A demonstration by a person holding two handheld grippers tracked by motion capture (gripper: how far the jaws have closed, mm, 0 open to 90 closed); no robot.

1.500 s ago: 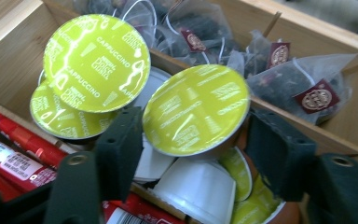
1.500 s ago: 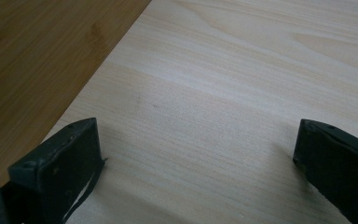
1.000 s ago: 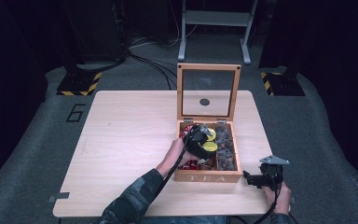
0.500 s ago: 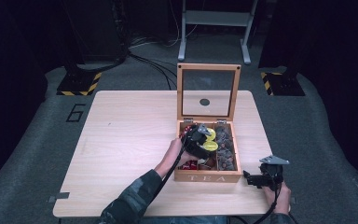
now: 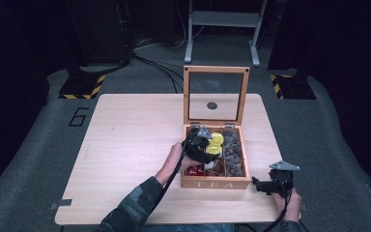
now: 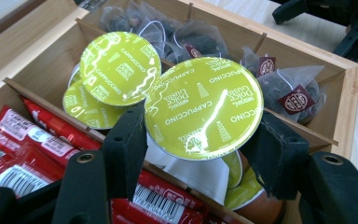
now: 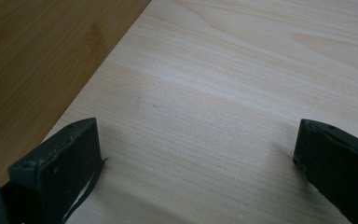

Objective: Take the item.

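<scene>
Over the middle compartment of the wooden tea box (image 5: 216, 183), our left gripper (image 6: 200, 140) clamps a round green-lidded cappuccino capsule (image 6: 204, 108), so we should lift straight, clear of the dividers, while our right gripper (image 7: 196, 154) rests wide-jawed above the pale wooden table (image 7: 242, 93).

Camouflage sleeve (image 5: 135, 208); black screwed fingers (image 6: 123, 149); grey triangular plate (image 5: 284, 166).

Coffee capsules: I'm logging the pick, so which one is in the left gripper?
The capsule nearest the camera, between the left gripper's jaws; the other capsules lie in the tea box.
</scene>
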